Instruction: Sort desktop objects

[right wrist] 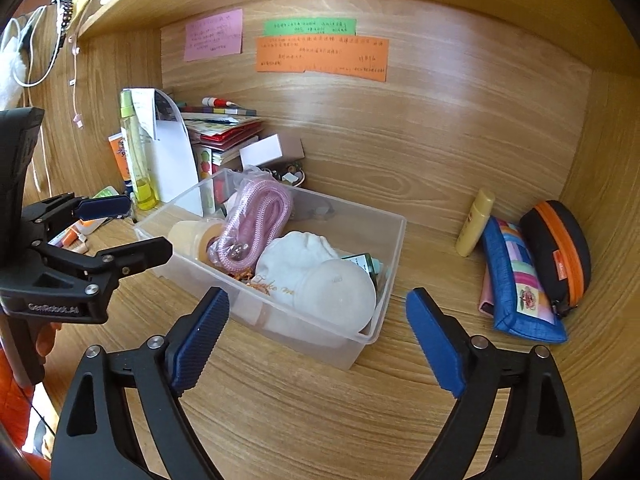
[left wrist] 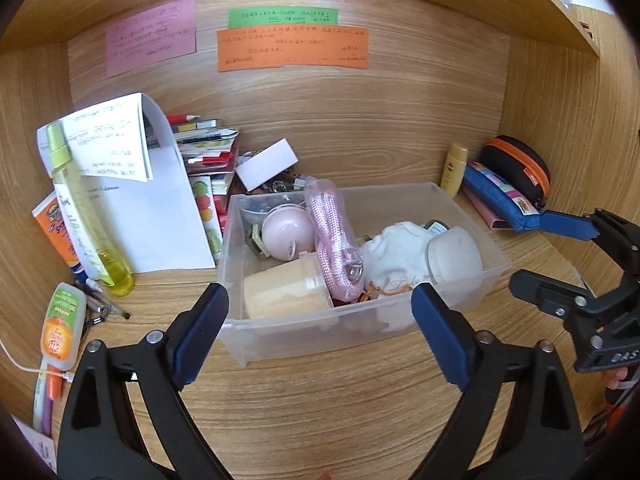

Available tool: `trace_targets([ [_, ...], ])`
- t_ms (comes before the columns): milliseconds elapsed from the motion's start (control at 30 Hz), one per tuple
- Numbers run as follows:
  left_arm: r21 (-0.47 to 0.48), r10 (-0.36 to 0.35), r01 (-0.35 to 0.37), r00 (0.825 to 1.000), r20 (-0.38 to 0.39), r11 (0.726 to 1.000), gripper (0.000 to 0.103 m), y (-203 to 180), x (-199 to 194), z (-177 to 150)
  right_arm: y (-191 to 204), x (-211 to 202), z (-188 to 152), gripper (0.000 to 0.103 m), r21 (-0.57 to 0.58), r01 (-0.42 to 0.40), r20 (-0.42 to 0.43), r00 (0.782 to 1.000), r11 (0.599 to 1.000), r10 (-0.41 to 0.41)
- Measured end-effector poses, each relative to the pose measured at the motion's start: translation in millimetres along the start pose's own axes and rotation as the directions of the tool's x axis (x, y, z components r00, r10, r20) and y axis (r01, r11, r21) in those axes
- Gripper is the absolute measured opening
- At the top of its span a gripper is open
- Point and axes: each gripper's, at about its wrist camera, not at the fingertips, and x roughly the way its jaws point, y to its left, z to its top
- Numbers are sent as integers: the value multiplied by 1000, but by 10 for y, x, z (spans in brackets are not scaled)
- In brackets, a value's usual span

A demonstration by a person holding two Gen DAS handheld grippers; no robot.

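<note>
- The desk (left wrist: pixel 340 400) is light wood grain, boxed in by a back panel, side walls and a shelf overhead.
- Three notes are stuck on the back panel — pink (left wrist: pixel 151 36), green (left wrist: pixel 283 17) and orange (left wrist: pixel 292 49) — with handwriting too small to read.
- A clear bin (left wrist: pixel 460 292) sits mid-desk, its near edge facing the grippers. Inside lie a pink rope (left wrist: pixel 334 240), a pink ball (left wrist: pixel 288 232), a cream jar (left wrist: pixel 284 296) on its side, a white cloth (left wrist: pixel 394 252) and a frosted lid (left wrist: pixel 456 256).
- Left of the bin: a yellow spray bottle (left wrist: pixel 86 216) leaning against a folded white sheet (left wrist: pixel 160 208), an orange tube (left wrist: pixel 54 226) behind it, a book stack (left wrist: pixel 208 148), and a glue bottle (left wrist: pixel 62 328) by the desk's left edge.
- Right of the bin, near the side wall: a small yellow bottle (right wrist: pixel 476 222) standing upright, a blue pouch (right wrist: pixel 520 284) and a black case (right wrist: pixel 560 248) with an orange zip, the pouch leaning against the case.
- The left gripper (left wrist: pixel 320 312) is tilted down toward the bin's near wall, jaws spread wide, nothing between the pads — they frame the bin without touching it.
- The right gripper (right wrist: pixel 316 316) is tilted down at the bin's near right corner, jaws likewise wide and empty. A hand's fingers show under each gripper's handle in the other camera.
</note>
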Motion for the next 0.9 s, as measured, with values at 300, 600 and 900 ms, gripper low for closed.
trace_targets([
  [300,-34,36,-35,999,14,999,94,-17,-140,-94,91,-219,-72,99,11,-4,57,998,1000,3],
  [600,-49,35,-33,999,26,998,94,-51,-247,-162,127,-311,-124,99,46,-17,74,997,999,14],
  [900,-55,32,-30,999,35,998,94,-68,-276,-174,135,-337,-124,99,44,-21,73,997,999,18],
])
